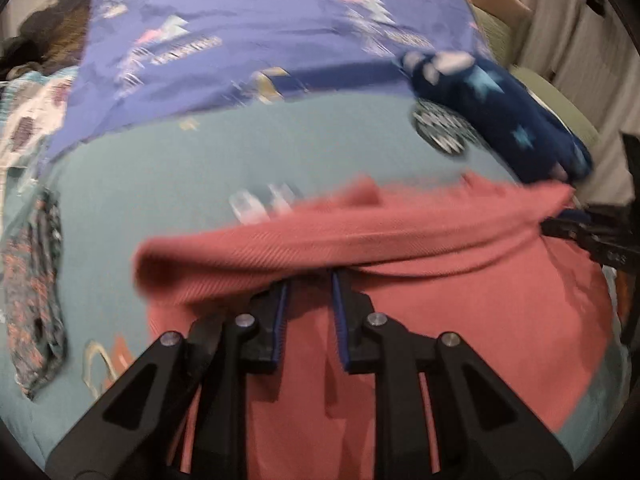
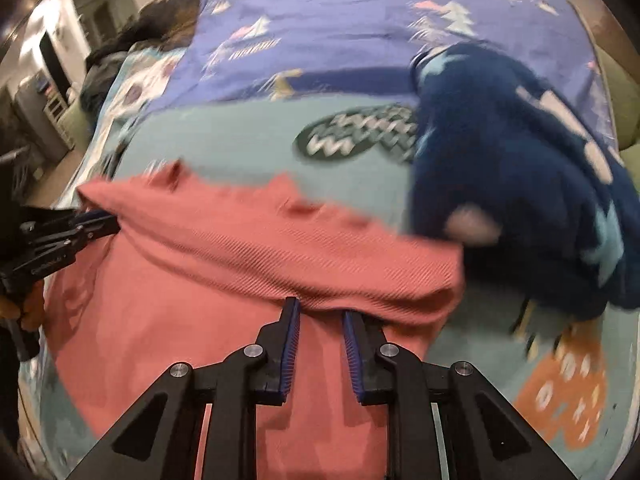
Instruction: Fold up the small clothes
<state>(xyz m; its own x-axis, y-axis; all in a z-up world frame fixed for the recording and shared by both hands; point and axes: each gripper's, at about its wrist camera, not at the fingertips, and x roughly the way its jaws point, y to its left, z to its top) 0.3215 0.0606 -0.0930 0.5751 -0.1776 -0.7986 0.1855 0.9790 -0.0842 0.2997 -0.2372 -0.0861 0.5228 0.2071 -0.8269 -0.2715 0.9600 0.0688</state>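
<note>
On the teal sheet (image 1: 160, 168), ribbed coral garment (image 1: 440, 320), folded hem beyond each slightly spread gripper (image 1: 308, 276) (image 2: 320, 308).

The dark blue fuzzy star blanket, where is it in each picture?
Left wrist view: dark blue fuzzy star blanket lies upper right, beyond the pink ribbed cloth.
Right wrist view: it fills the right side.
Shared landmark: dark zigzag-patterned oval beside it.
</note>
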